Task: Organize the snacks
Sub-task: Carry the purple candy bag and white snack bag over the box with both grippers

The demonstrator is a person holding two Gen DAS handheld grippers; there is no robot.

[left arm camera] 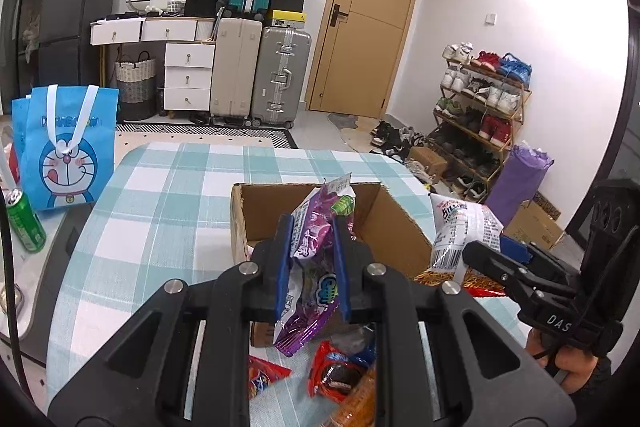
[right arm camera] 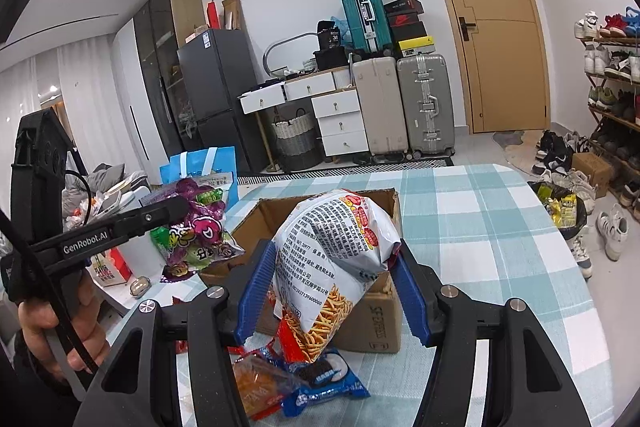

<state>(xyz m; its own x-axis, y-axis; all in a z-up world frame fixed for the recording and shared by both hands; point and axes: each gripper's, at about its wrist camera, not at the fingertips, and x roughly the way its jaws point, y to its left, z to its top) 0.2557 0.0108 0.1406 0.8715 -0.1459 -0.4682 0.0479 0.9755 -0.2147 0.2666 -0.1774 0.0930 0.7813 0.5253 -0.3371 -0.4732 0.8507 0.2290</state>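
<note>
**Held items**
- Left tool (left arm camera: 312, 259): black frame, blue finger pads, clamped tight on a crinkled purple foil snack bag with green and pink print (left arm camera: 316, 239). The bag is lifted clear of the bench, its top edge in front of the box opening.
- Right tool (right arm camera: 334, 291): same build, blue pads partly spread and pressing both sides of a puffy white snack bag printed with dense text and golden fried sticks (right arm camera: 332, 251). The bag hangs above the near wall of the box, tilted, lower end toward the camera.

**Container**
- Open brown corrugated cardboard box (right arm camera: 372, 323), flaps up, standing on the bench; printed lettering on its near side. The interior that shows is bare cardboard.

**Loose stock on the bench, near side of the box**
- Blue packet of dark sandwich cookies (right arm camera: 324, 379), lying flat.
- Orange-brown wafer packet in clear wrap (right arm camera: 256, 391), just beside the blue packet.
- Red cookie packet (left arm camera: 336, 375) and a small red sachet (left arm camera: 264, 375), seen beneath the left tool.

**Surface**
- Bench with rounded corners under a teal-and-white check cloth (left arm camera: 160, 211).

**Surroundings**
- Blue fabric tote with cartoon cat face (left arm camera: 68, 151) and green drinks can (left arm camera: 26, 223), off the left edge of the bench.
- Person's hand (right arm camera: 60, 315) gripping the left tool's handle.
- Tan wooden door (left arm camera: 368, 15); stacked suitcases; wooden shoe rack (left arm camera: 480, 115).
</note>
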